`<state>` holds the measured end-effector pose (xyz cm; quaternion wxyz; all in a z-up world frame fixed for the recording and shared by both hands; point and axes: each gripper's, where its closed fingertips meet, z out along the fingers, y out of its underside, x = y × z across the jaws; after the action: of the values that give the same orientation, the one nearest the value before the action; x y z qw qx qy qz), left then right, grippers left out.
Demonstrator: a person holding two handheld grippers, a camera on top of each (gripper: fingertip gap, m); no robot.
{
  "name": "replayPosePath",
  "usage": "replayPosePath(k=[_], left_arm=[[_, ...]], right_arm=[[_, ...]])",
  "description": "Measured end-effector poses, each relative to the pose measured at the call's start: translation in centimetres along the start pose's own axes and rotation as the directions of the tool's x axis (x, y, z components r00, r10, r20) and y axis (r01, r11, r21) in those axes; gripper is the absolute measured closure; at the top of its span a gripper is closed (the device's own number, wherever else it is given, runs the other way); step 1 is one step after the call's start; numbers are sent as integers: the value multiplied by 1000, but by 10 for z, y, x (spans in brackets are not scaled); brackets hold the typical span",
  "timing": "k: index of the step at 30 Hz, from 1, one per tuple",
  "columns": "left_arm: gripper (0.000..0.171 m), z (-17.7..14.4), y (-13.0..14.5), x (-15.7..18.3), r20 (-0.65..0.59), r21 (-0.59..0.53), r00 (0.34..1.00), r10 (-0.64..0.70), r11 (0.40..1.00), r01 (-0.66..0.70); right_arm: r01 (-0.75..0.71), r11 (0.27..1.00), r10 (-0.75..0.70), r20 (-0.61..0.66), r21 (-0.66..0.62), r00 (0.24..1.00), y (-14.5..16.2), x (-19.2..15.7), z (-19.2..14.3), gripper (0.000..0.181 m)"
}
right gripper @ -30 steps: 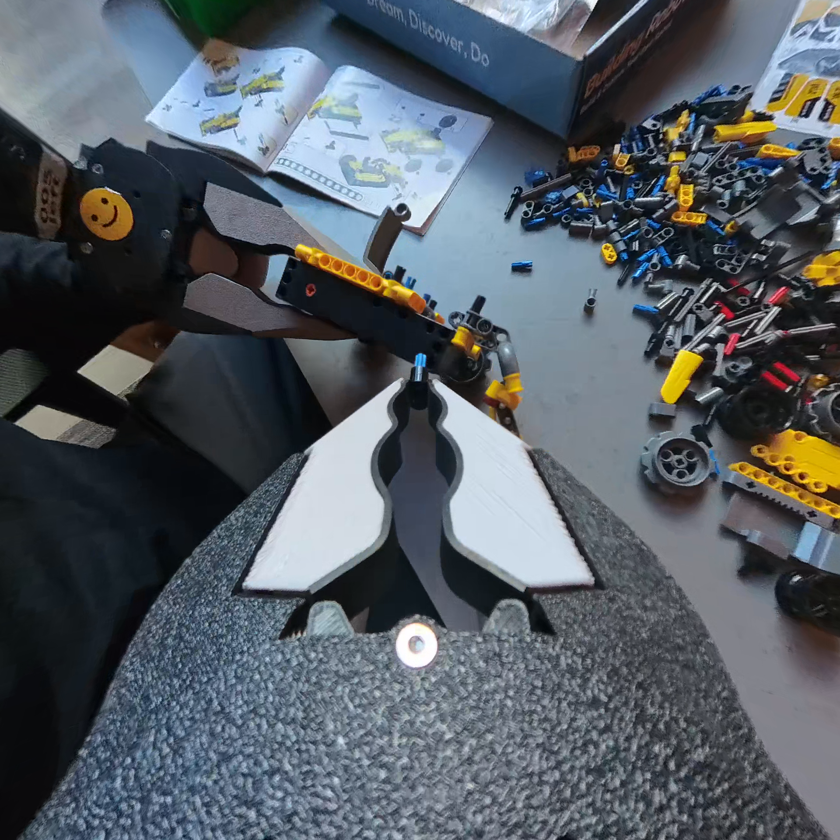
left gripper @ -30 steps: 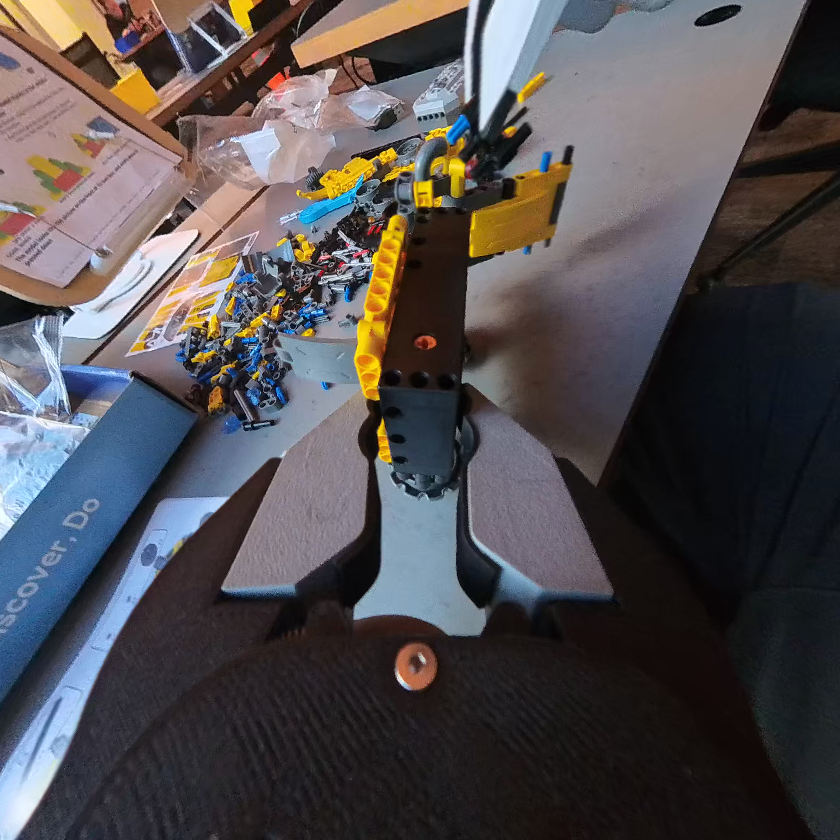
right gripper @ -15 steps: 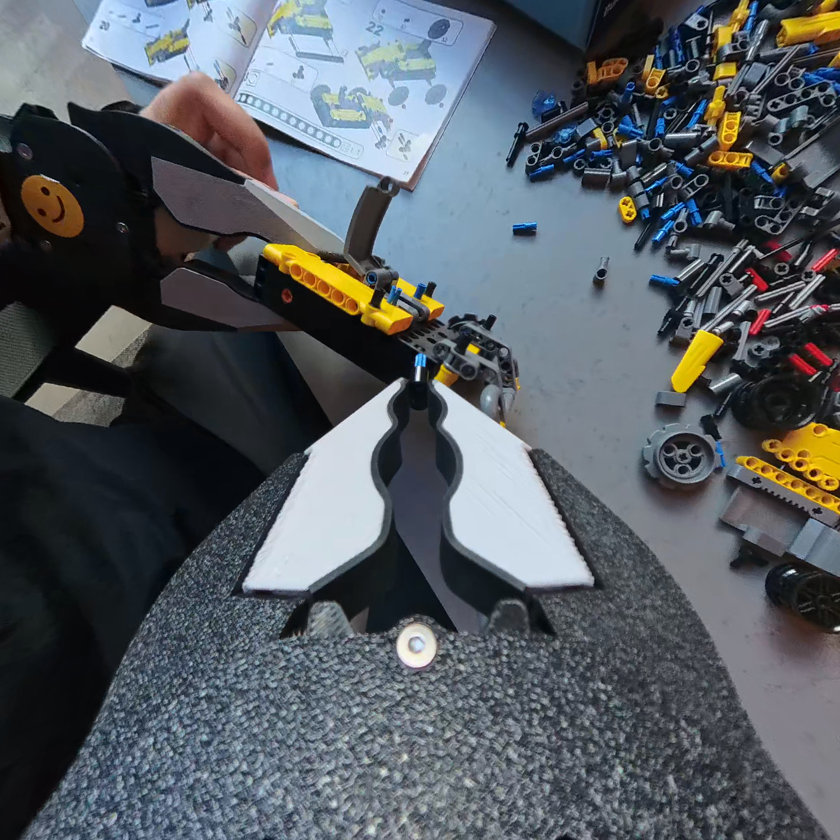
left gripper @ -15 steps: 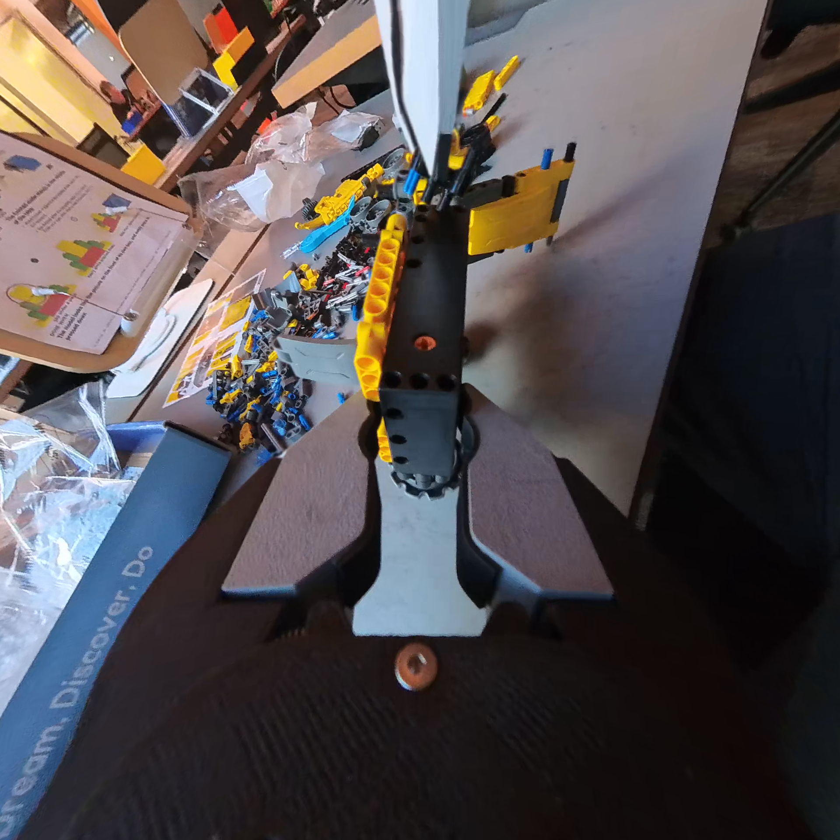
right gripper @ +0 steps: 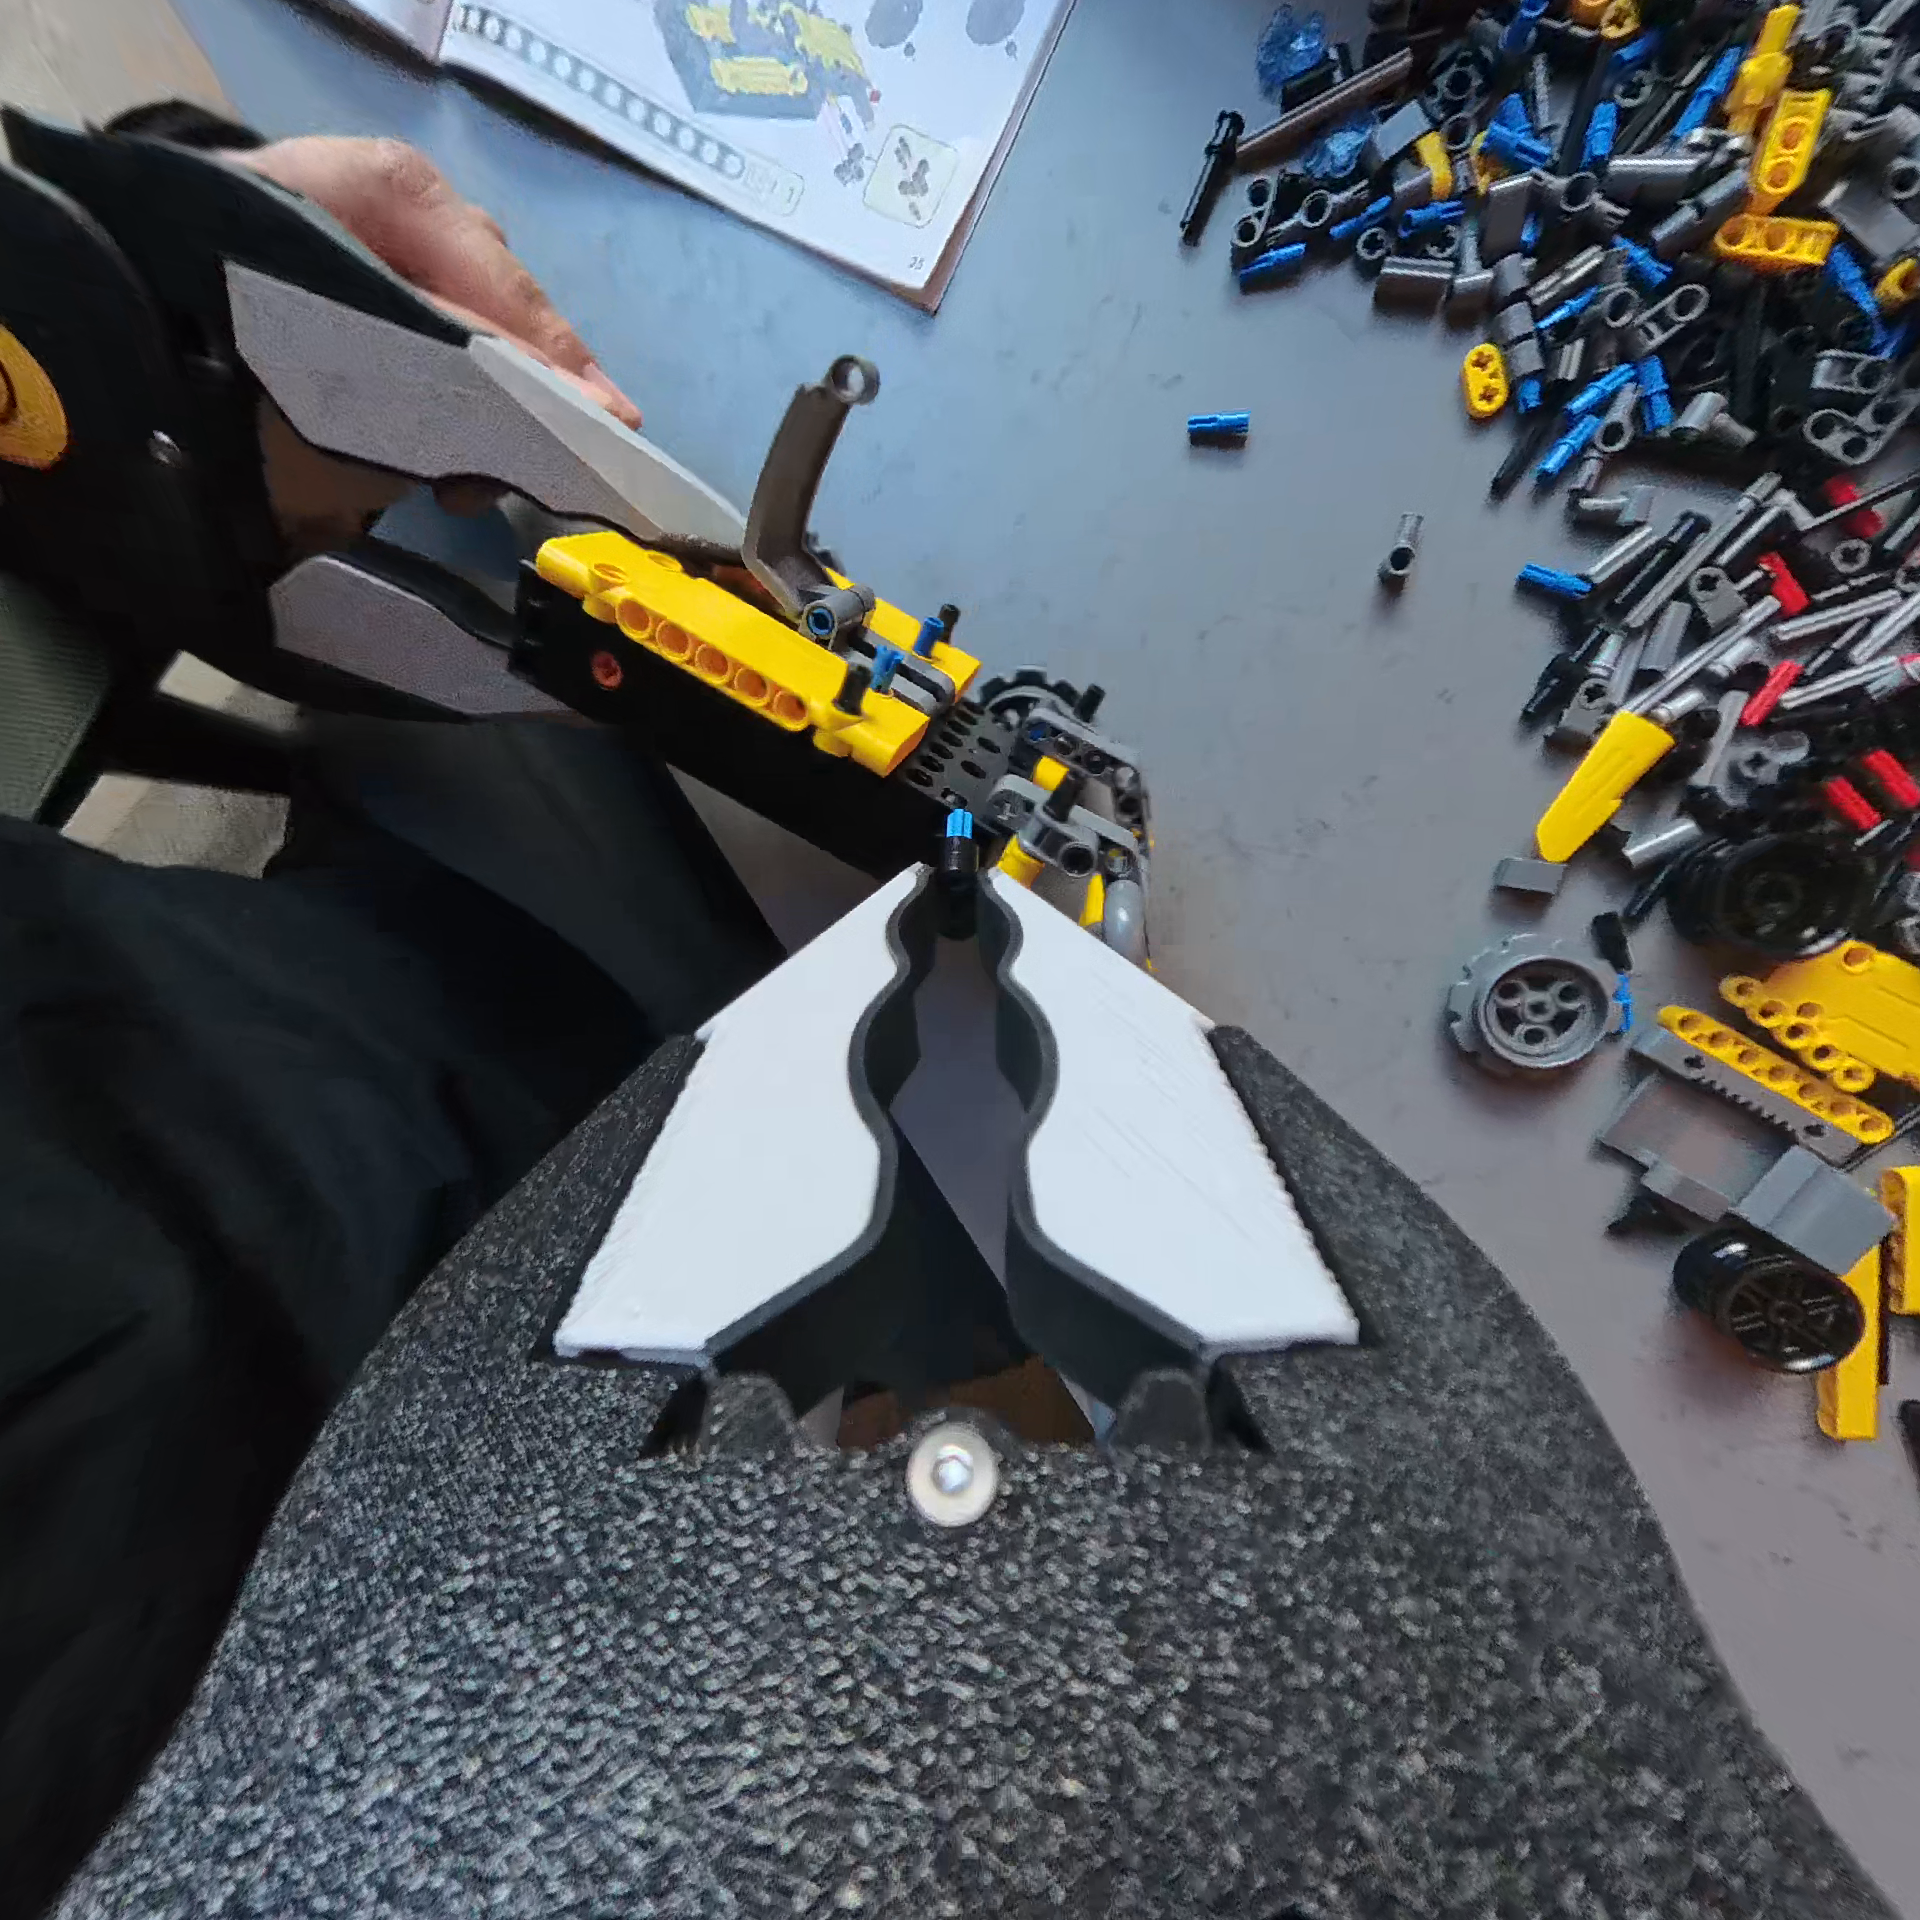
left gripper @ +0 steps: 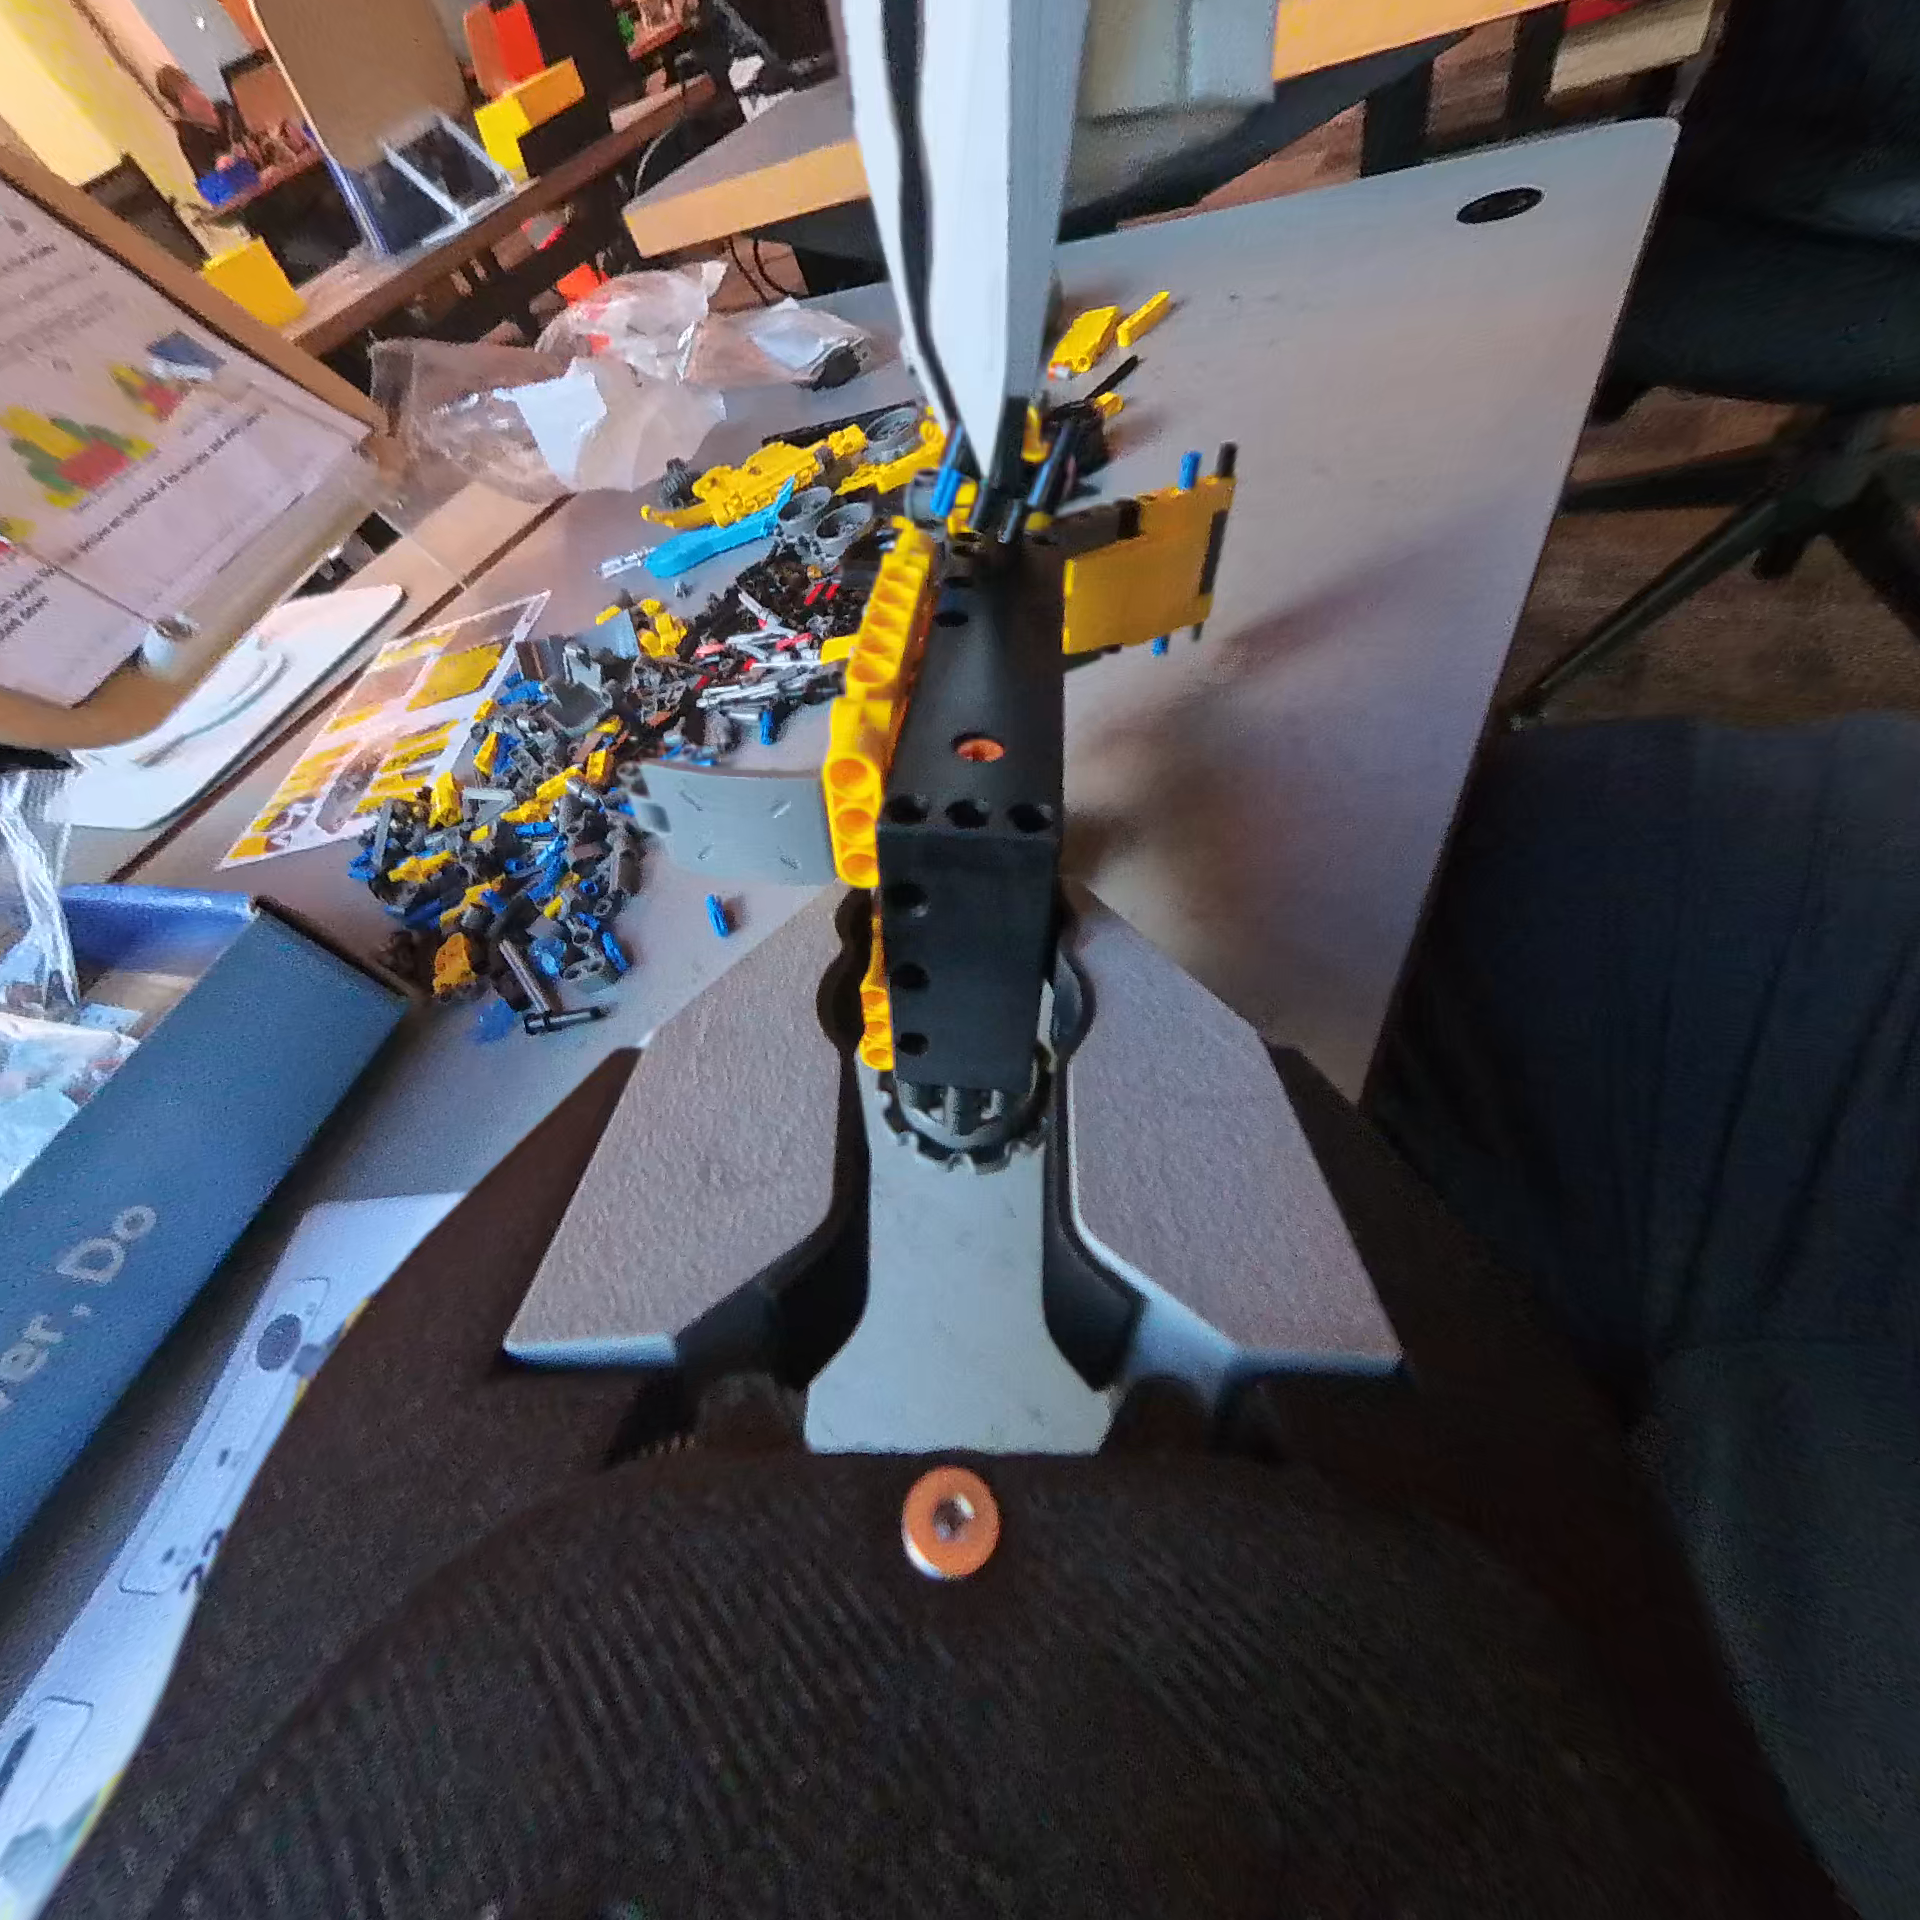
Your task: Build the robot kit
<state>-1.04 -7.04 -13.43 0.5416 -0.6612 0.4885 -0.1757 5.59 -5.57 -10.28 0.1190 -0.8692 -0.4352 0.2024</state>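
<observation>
My left gripper (left gripper: 956,935) is shut on the near end of a black and yellow brick-built model (left gripper: 966,727) and holds it out over the grey table's edge. In the right wrist view the same model (right gripper: 748,686) shows with a grey curved lever standing up from it, held by the left gripper (right gripper: 520,582). My right gripper (right gripper: 954,883) is shut on a small black pin with a blue tip (right gripper: 954,847), its tip right at the model's black perforated side. The white fingers (left gripper: 966,208) of the right gripper come down onto the model's far end in the left wrist view.
A heap of loose yellow, blue, grey and black parts (right gripper: 1662,312) lies on the grey table (right gripper: 1195,571), with a grey wheel hub (right gripper: 1538,1003) and a black wheel (right gripper: 1766,1314). An open instruction booklet (right gripper: 790,94) lies beyond. A blue box (left gripper: 156,1143) and plastic bags (left gripper: 582,405) sit left. Tip to tip, the grippers are about 8 cm apart. From my right tips it is roughly 15 cm to the grey wheel hub (right gripper: 1538,1003); from my left, 20 cm.
The right gripper with its pin has closed in on the model's black side. The left gripper has turned the model so its yellow beam and grey lever face more toward the right wrist camera.
</observation>
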Motion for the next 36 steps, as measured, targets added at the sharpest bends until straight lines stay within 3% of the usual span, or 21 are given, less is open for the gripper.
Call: replayPosePath(k=[3,7,12,13,21,24,27,29,31,36], left_arm=[[140,7,12,1,2,-48,1000,11,999,-11],[139,11,4,4,-32,-12,999,-28,1000,28],[125,8,5,2,-20,-14,998,-55,998,55],[132,6,4,5,-50,-8,996,-70,998,69],[134,16,8,-12,-22,-42,1000,-13,999,12],[135,10,2,-11,-94,-10,982,-166,986,166],[139,-1,-14,-7,-266,17,860,-435,890,455],[140,-3,-9,-7,-292,6,821,-491,857,515],[140,0,7,-10,-224,-21,861,-457,885,464],[141,0,11,-13,-138,-19,944,-300,954,300]], right_arm=[[25,997,-24,14,-79,1000,-8,1,2,175],[41,987,-40,12,-157,999,-17,8,2,175],[53,978,-50,22,-202,999,-21,10,7,174],[57,976,-53,27,-208,998,-21,9,8,174],[78,972,-75,23,-223,997,-27,14,17,174],[86,968,-93,-17,-236,995,-24,19,12,174],[79,971,-79,8,-224,997,-28,14,4,175],[90,969,-93,-5,-231,996,-30,13,0,174],[95,965,-98,1,-244,995,-30,10,0,174],[105,956,-107,6,-275,994,-25,8,11,174]])
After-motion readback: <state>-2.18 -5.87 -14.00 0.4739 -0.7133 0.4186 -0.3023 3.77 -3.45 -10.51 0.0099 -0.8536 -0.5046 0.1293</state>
